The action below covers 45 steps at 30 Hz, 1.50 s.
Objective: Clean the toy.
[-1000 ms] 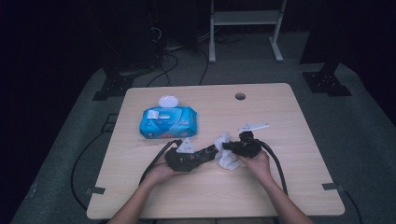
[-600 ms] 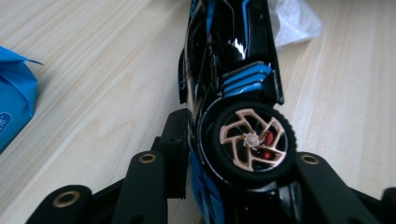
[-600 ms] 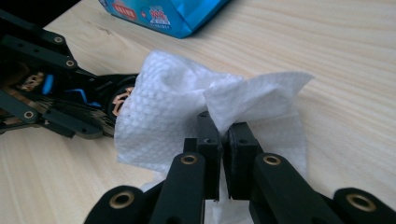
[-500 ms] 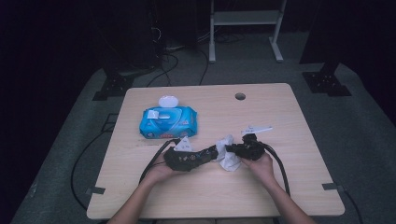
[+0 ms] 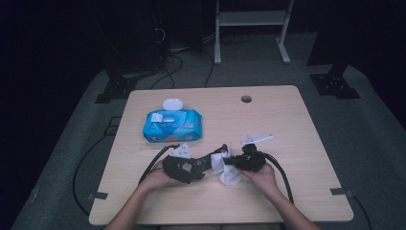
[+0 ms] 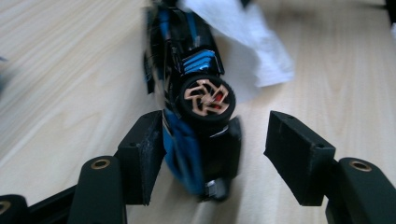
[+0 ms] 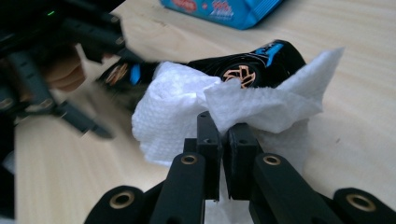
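- Your right gripper pinches a white wipe against the toy car at the table's near middle
- Your left gripper has just been opening; jaws part-open around the car, right pad clear; the car could roll away under wiping

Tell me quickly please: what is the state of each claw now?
Left claw: jaws have just been opening; the toy car lies between them, the pads no longer pressing it.
Right claw: closed on the white wipe.

Toy car blurred, front hidden under wipe.
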Each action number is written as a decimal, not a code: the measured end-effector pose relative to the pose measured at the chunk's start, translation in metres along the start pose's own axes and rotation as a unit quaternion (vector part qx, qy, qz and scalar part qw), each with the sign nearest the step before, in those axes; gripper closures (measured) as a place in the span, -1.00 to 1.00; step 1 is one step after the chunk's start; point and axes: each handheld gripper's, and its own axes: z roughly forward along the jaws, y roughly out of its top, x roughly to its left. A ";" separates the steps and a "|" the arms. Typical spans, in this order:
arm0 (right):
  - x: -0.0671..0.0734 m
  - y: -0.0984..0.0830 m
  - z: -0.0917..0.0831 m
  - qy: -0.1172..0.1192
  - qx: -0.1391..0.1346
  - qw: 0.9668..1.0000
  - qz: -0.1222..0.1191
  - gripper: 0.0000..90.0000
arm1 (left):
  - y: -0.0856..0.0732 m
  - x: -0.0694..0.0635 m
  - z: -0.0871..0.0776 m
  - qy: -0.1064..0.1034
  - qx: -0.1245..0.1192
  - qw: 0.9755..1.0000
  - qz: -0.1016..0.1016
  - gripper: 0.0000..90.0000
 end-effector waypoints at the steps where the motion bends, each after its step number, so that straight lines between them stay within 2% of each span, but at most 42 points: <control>1: -0.002 0.002 0.002 -0.001 0.000 1.000 0.000 0.90 | 0.001 -0.001 0.001 -0.004 0.001 1.000 0.002 -0.18; 10: -0.013 0.019 0.012 -0.008 0.005 1.000 0.001 0.89 | 0.008 -0.011 0.012 -0.028 0.009 0.999 0.022 -0.18; 15: -0.014 0.025 0.018 -0.015 0.008 1.000 -0.008 0.89 | 0.016 -0.017 0.020 -0.038 0.009 0.999 0.037 -0.18; 21: -0.018 0.030 0.023 0.000 0.016 1.000 -0.014 0.90 | 0.026 -0.021 0.033 -0.052 0.005 0.998 0.046 -0.18; 24: -0.020 0.031 0.025 0.005 0.018 1.000 -0.018 0.90 | 0.031 -0.023 0.038 -0.052 0.003 0.997 0.049 -0.19; 26: -0.023 0.030 0.022 -0.006 0.014 1.000 -0.017 0.89 | 0.033 -0.023 0.038 -0.050 0.002 0.997 0.054 -0.21; 29: -0.028 0.027 0.009 -0.014 0.001 1.000 -0.011 0.90 | 0.033 -0.020 0.027 -0.037 -0.007 0.998 0.057 -0.26; 31: -0.029 0.024 -0.003 -0.017 -0.005 1.000 -0.009 0.89 | 0.031 -0.014 0.018 -0.020 -0.011 0.998 0.058 -0.28; 36: -0.023 0.015 -0.041 -0.022 -0.028 0.999 -0.018 0.89 | 0.026 0.003 0.000 0.022 -0.029 0.998 0.050 -0.39; 39: -0.016 0.007 -0.058 -0.018 -0.030 0.999 -0.021 0.89 | 0.026 0.013 -0.003 0.042 -0.033 0.997 0.053 -0.45; 43: -0.006 -0.003 -0.079 -0.015 -0.040 0.999 -0.029 0.90 | 0.028 0.020 0.001 0.056 -0.031 0.996 0.059 -0.54; 45: -0.002 -0.008 -0.086 -0.001 -0.044 0.999 -0.023 0.89 | 0.029 0.023 0.005 0.058 -0.031 0.996 0.059 -0.59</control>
